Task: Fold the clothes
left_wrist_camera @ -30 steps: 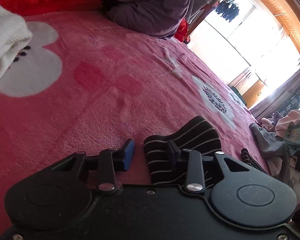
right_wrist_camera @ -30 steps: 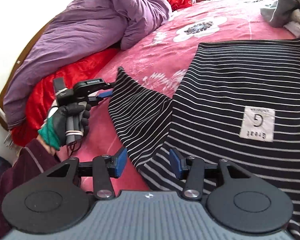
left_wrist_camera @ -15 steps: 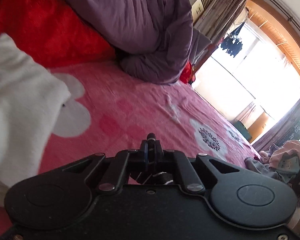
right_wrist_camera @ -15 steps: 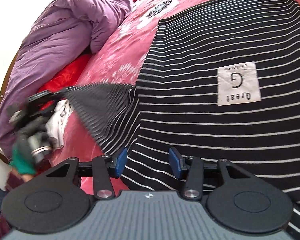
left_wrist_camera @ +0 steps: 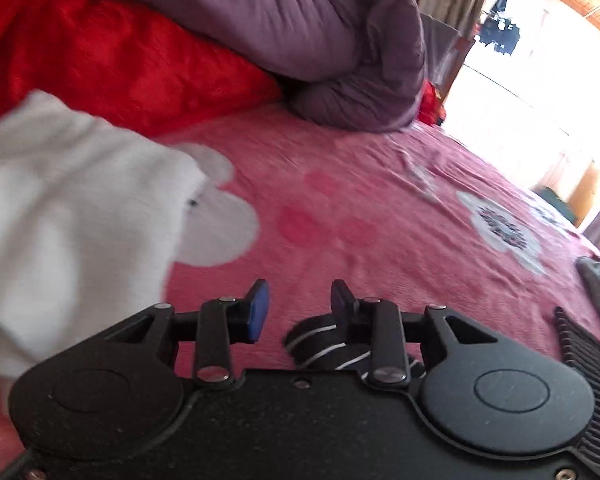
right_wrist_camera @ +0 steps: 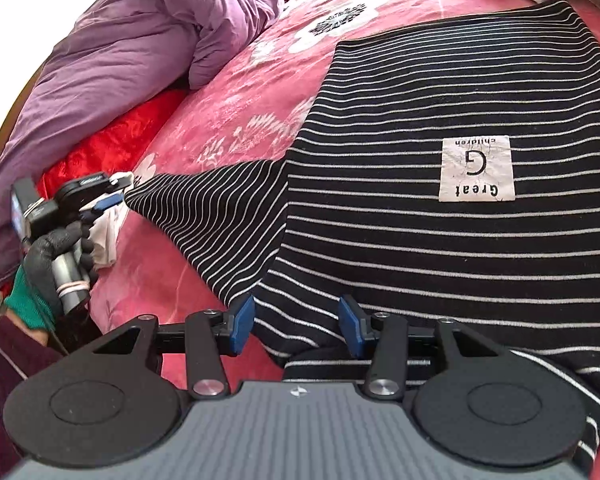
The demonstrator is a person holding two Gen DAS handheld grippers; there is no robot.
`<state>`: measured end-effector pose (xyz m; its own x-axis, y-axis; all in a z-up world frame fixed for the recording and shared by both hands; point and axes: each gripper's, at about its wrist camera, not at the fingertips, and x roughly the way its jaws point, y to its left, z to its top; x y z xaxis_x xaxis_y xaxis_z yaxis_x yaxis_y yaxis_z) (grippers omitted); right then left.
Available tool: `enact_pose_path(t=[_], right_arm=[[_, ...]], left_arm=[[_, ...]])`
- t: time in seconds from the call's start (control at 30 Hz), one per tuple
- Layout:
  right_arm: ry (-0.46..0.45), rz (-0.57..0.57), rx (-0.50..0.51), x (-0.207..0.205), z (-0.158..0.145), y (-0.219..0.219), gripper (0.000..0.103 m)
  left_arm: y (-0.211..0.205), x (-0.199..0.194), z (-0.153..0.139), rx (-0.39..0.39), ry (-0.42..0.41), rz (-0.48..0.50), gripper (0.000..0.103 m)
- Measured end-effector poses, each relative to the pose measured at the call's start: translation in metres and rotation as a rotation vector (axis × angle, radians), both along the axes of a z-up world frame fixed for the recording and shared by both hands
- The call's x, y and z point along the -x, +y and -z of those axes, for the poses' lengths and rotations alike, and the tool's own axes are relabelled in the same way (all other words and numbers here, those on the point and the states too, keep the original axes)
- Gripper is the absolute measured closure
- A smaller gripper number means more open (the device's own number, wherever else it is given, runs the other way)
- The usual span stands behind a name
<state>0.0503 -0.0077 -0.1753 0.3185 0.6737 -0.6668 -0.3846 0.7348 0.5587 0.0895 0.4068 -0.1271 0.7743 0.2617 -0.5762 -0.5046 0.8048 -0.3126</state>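
**Sleeve fold, between grabs**

I read this as the sleeve step. The striped shirt (right_wrist_camera: 440, 240) lies flat on the pink bedspread (right_wrist_camera: 236, 120), its sleeve (right_wrist_camera: 220, 216) fanned out toward my left gripper (left_wrist_camera: 296, 308). Both sets of tongs are wide and empty; the right gripper (right_wrist_camera: 296, 324) hovers over the hem. My next move: pinch the sleeve end and carry it across the body.
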Motion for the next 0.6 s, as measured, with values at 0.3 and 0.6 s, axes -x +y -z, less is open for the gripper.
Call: enact_pose_path(t=[0.3, 0.6], right_arm=[[0.025, -0.005, -0.012, -0.004, 0.002, -0.003, 0.055], [0.041, -0.013, -0.025, -0.008, 0.005, 0.0, 0.055]], left_arm=[[-0.015, -0.038, 0.005, -0.091, 0.144, 0.305, 0.092], [-0.015, -0.041, 0.013, -0.11, 0.186, 0.384, 0.091]])
